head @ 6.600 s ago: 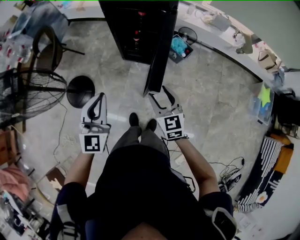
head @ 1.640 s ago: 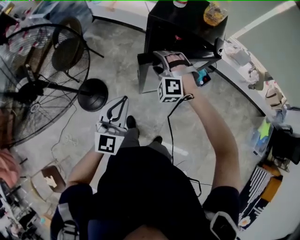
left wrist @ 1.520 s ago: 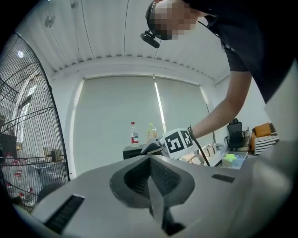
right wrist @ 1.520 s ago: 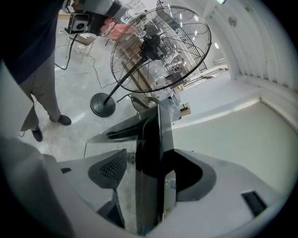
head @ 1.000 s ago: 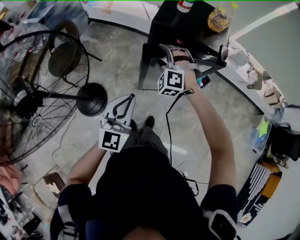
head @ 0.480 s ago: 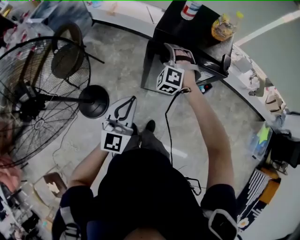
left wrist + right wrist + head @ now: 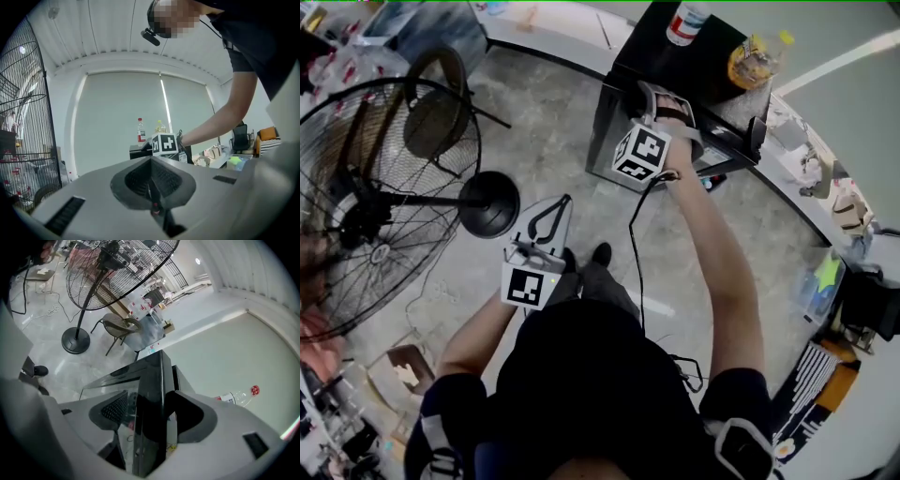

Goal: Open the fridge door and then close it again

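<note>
A small black fridge (image 7: 698, 66) stands on the floor ahead of me. Its glass door (image 7: 607, 131) lies close against the cabinet, and I cannot tell if a gap remains. My right gripper (image 7: 661, 101) reaches out over the top of the fridge and is shut on the door's upper edge. In the right gripper view the dark door edge (image 7: 151, 380) runs straight between the jaws of the right gripper (image 7: 152, 425). My left gripper (image 7: 562, 201) hangs near my body, shut and empty. In the left gripper view, the left gripper (image 7: 151, 190) has its pads together.
A red-capped bottle (image 7: 684, 22) and a yellow packet (image 7: 751, 60) sit on the fridge top. A big floor fan (image 7: 366, 197) with a round base (image 7: 489, 204) stands at the left, a chair (image 7: 436, 108) beyond it. A cluttered counter (image 7: 811, 164) runs along the right.
The right gripper has swung the door in towards the fridge body, from clearly ajar to nearly flush. The left gripper has drifted only slightly.
</note>
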